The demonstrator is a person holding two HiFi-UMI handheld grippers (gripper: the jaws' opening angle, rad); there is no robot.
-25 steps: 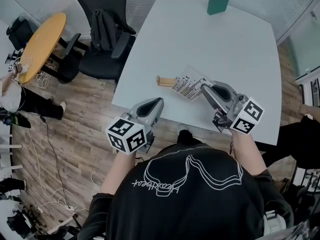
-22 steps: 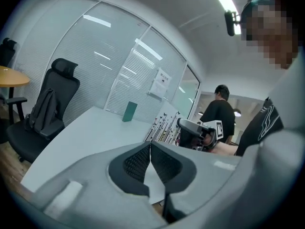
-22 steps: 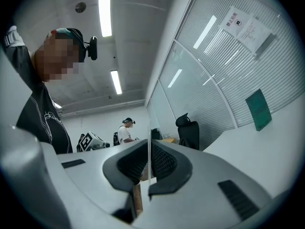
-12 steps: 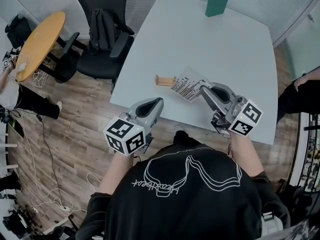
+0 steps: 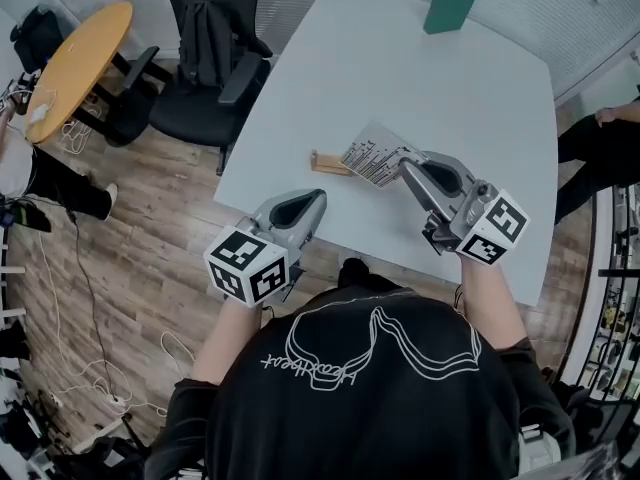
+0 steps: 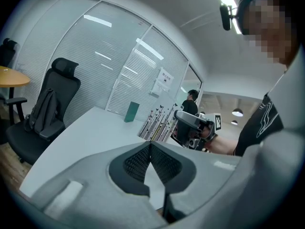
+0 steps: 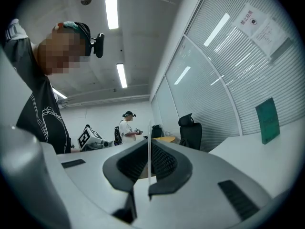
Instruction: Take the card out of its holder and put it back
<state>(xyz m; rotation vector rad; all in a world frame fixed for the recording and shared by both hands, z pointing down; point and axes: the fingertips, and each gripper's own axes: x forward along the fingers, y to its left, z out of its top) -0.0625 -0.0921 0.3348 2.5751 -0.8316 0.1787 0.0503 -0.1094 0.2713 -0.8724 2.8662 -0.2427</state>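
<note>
The card [image 5: 372,158], white with rows of coloured stripes, is clamped at its edge by my right gripper [image 5: 404,167], which is shut on it. In the right gripper view the card [image 7: 149,162] shows edge-on as a thin line between the pads. A small wooden holder [image 5: 328,162] lies on the white table [image 5: 400,68], just left of the card. My left gripper [image 5: 308,202] hangs over the table's near edge, shut with nothing in it. The left gripper view looks past its closed jaws [image 6: 150,147] to the card [image 6: 157,123] held up by the right gripper [image 6: 189,124].
A green book [image 5: 452,4] stands at the table's far side. A black office chair [image 5: 215,58] and a round wooden table [image 5: 75,63] are to the left, over a wooden floor. Another person [image 7: 127,127] stands in the background.
The right gripper has carried the card slightly to the left, closer to the holder. The left gripper has barely moved.
</note>
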